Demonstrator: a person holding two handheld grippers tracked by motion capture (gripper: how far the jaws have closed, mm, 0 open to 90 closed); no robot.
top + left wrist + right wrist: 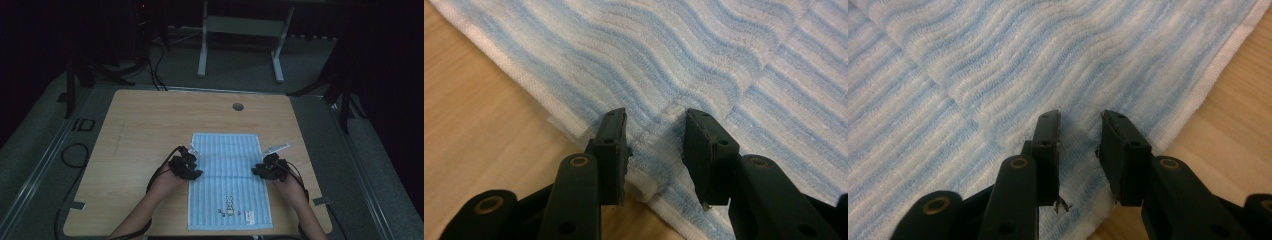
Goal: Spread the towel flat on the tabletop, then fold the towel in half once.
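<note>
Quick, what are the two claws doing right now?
Left claw: open, jaws either side of a raised bit of the towel edge.
Right claw: open over the towel's other edge, holding nothing.

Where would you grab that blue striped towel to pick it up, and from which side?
Probably by its two long side hems, about midway along. The towel lies flat, so only the edges give the fingers something to pinch. The left gripper comes in from the left hem, the right gripper from the right, each straddling its edge.
</note>
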